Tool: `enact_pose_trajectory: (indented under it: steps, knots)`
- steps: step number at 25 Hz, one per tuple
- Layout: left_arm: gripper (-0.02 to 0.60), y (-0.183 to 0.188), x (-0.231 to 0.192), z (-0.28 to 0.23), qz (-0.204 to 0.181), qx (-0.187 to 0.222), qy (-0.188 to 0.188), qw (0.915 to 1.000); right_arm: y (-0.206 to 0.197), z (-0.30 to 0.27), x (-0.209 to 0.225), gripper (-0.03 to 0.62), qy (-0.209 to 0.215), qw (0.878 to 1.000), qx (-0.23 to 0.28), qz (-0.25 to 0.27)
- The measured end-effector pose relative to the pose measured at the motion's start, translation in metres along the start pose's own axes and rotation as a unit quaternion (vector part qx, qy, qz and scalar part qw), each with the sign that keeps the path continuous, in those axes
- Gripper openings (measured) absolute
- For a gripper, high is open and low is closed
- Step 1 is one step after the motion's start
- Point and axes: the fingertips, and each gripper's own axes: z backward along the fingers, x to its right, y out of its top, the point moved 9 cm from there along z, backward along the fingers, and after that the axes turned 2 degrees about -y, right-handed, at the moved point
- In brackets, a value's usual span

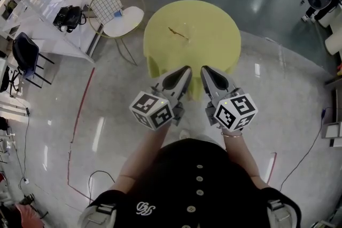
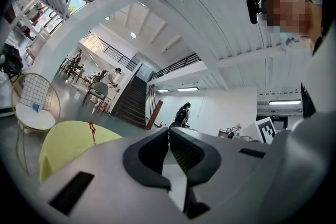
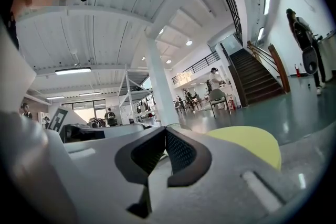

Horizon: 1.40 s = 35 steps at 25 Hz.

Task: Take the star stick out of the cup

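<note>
A round table with a yellow cloth (image 1: 214, 34) stands ahead of me on the shiny floor. A thin dark stick (image 1: 178, 33) shows near its middle, leaning to the upper left; the cup around it is too faint to make out. In the left gripper view the stick (image 2: 92, 131) looks red above the yellow top (image 2: 68, 147). My left gripper (image 1: 187, 69) and right gripper (image 1: 203, 69) are side by side at my waist, short of the table's near edge. Both are shut and empty. Their tips meet in the gripper views (image 2: 169, 130) (image 3: 165, 129).
A gold wire chair with a white seat (image 1: 116, 12) stands left of the table. A black bag (image 1: 68, 17) lies on a white bench beyond it, and a black chair (image 1: 24, 54) is at far left. A red floor line (image 1: 80, 109) runs on the left. A staircase (image 2: 131, 102) rises far off.
</note>
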Motion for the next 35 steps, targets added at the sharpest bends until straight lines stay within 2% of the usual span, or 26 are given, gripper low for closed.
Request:
enact_pose_trajectory:
  steps: [16,20,35]
  knots:
    - [0.018,-0.017,-0.004,-0.003,0.009,-0.031,0.004,0.9995,-0.018,-0.001,0.005,0.005,0.006,1.0,-0.008,-0.023]
    - [0.018,-0.02,-0.008,-0.009,0.017,-0.039,0.003,0.9991,-0.015,-0.003,0.014,0.005,-0.004,1.0,-0.006,-0.029]
    - [0.018,-0.015,-0.076,-0.038,0.038,-0.049,0.029,0.9977,-0.018,-0.054,0.048,0.005,-0.026,0.999,-0.021,-0.042]
